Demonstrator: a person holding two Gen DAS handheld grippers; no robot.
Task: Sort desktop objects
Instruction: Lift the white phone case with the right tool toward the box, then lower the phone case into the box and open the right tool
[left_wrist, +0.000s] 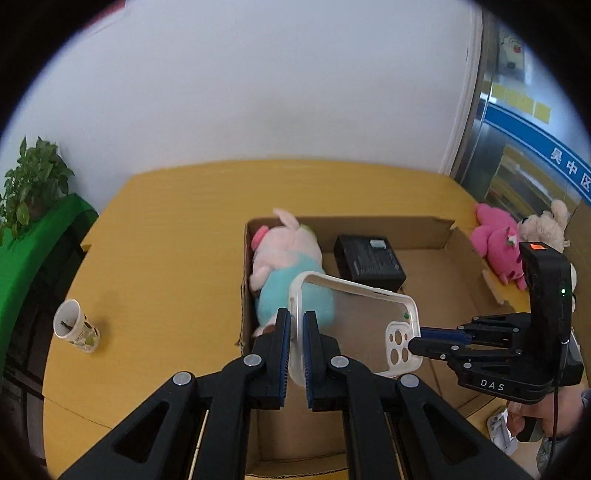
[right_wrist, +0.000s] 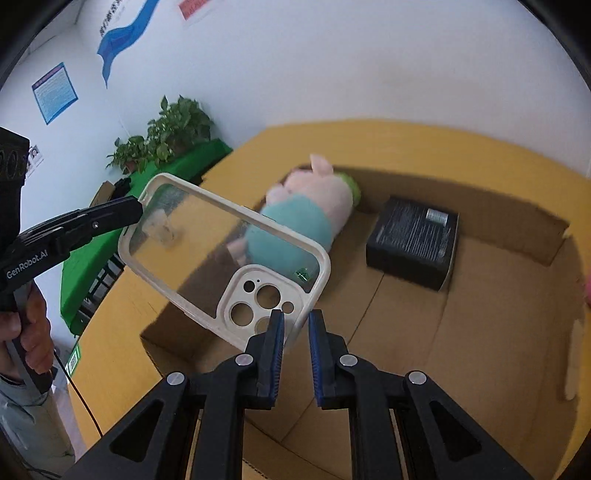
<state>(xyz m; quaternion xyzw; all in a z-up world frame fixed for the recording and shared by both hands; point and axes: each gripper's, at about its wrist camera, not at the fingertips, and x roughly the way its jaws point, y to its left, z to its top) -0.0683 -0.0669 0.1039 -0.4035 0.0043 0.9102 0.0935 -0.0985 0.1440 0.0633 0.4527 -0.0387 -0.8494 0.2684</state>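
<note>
A clear phone case (left_wrist: 354, 328) with a white rim hangs in the air over an open cardboard box (left_wrist: 428, 229). My left gripper (left_wrist: 296, 332) is shut on the case's plain end. My right gripper (right_wrist: 295, 332) is shut on its camera-cutout end (right_wrist: 258, 306). The right gripper also shows in the left wrist view (left_wrist: 417, 338), and the left gripper in the right wrist view (right_wrist: 138, 210). In the box lie a pink pig plush in a blue dress (left_wrist: 284, 266) and a black carton (left_wrist: 369, 260).
The box sits on a yellow table (left_wrist: 166, 240). A paper cup (left_wrist: 74, 326) lies on the table at the left. A pink plush (left_wrist: 496, 243) and a cream plush (left_wrist: 546, 225) sit right of the box. A green-covered stand with a plant (left_wrist: 33, 184) is at far left.
</note>
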